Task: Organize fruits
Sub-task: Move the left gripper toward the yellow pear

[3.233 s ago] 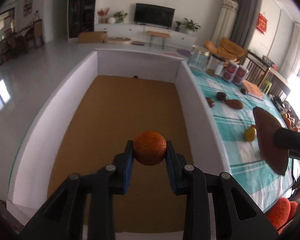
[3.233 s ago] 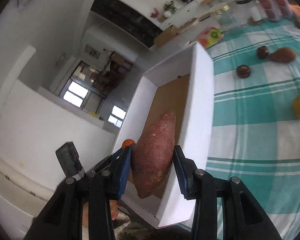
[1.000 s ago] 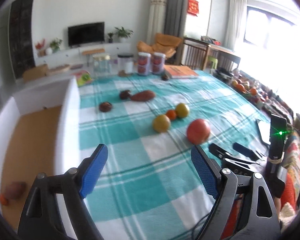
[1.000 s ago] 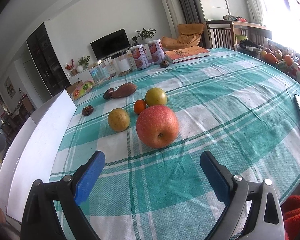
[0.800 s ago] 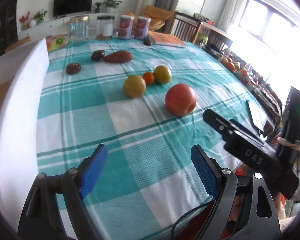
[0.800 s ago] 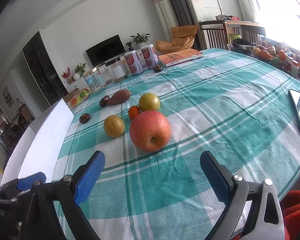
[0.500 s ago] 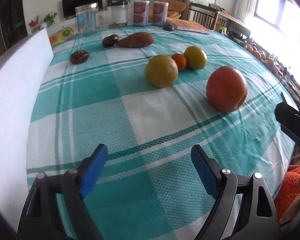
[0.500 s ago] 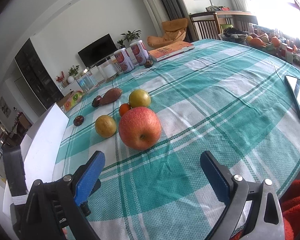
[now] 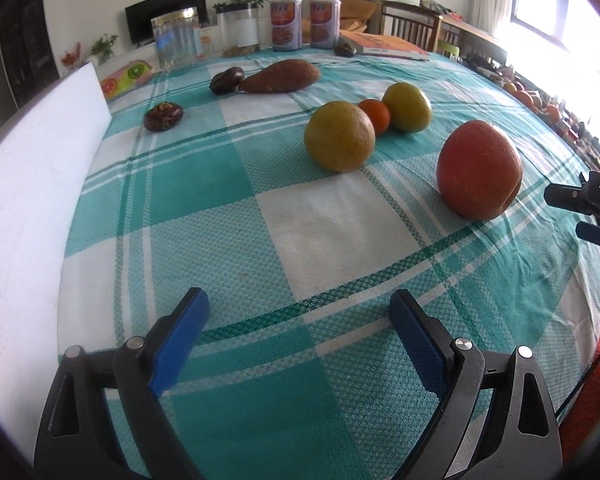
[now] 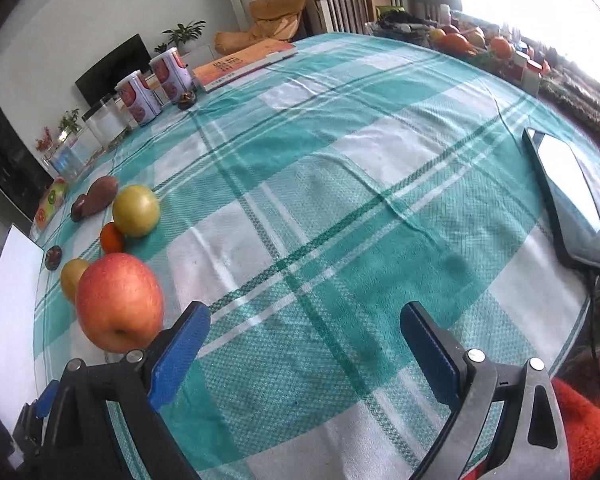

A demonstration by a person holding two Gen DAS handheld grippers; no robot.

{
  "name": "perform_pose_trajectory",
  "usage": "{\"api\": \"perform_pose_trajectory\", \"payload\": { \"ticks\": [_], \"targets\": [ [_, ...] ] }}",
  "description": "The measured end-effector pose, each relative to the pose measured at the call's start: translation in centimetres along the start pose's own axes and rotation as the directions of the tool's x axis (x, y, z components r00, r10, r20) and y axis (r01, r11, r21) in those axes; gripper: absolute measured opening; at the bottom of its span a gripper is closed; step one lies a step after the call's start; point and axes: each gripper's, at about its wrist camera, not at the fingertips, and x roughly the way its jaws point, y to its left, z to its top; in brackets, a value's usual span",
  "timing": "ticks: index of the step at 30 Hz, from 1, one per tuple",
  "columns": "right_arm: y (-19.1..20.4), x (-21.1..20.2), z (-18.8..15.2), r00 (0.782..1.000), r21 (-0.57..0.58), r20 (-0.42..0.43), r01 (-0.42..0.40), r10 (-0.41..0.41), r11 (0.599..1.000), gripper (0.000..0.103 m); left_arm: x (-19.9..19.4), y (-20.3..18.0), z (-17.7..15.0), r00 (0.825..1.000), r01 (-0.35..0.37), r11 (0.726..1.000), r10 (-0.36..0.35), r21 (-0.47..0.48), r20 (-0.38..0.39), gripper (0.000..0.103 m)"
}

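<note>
Both the left gripper and right gripper are spread, holding nothing. The round red apple rests near-right on the checked cloth; firm, smooth, probably heavy: grip its widest middle.

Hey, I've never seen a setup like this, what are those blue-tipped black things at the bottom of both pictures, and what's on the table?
No robot here: a person holds a hand-operated gripping tool in each hand, each with a fisheye camera looking along its two blue-padded fingers. One picture comes from the left tool, the other from the right tool. Both are open and hold nothing.

On the checked tablecloth lie a red apple, two yellow-green fruits with a small orange between them, a sweet potato, and two dark fruits. A white box wall runs along the left edge. A phone lies on the right.
</note>
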Motion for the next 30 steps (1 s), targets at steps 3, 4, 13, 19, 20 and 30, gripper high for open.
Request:
{"api": "perform_pose_trajectory", "payload": {
  "ticks": [3, 4, 13, 19, 20, 30],
  "targets": [
    [0.9, -0.6, -0.2, 0.999, -0.050, 0.038, -0.019, 0.021, 0.999, 0.096, 0.0, 0.0, 0.0, 1.000, 0.000, 1.000, 0.000, 0.000, 0.000, 0.093],
    [1.1, -0.9, -0.4, 0.998, -0.059, 0.051, -0.025, 0.028, 0.998, 0.096, 0.0, 0.0, 0.0, 1.000, 0.000, 1.000, 0.000, 0.000, 0.000, 0.093],
    [1.1, -2.0, -0.7, 0.993, -0.037, 0.098, -0.060, 0.063, 0.998, 0.096, 0.0, 0.0, 0.0, 1.000, 0.000, 1.000, 0.000, 0.001, 0.000, 0.094],
    [1.2, -1.9, -0.6, 0.993, -0.044, 0.101, -0.058, 0.063, 0.997, 0.096, 0.0, 0.0, 0.0, 1.000, 0.000, 1.000, 0.000, 0.001, 0.000, 0.094],
    [1.2, -1.9, -0.6, 0.993, -0.046, 0.101, -0.058, 0.063, 0.997, 0.096, 0.0, 0.1, 0.0, 1.000, 0.000, 1.000, 0.000, 0.001, 0.000, 0.094],
    [1.2, -2.0, -0.7, 0.992, -0.039, 0.102, -0.065, 0.068, 0.997, 0.096, 0.0, 0.0, 0.0, 1.000, -0.001, 1.000, 0.001, 0.002, 0.000, 0.094]
  ]
}}
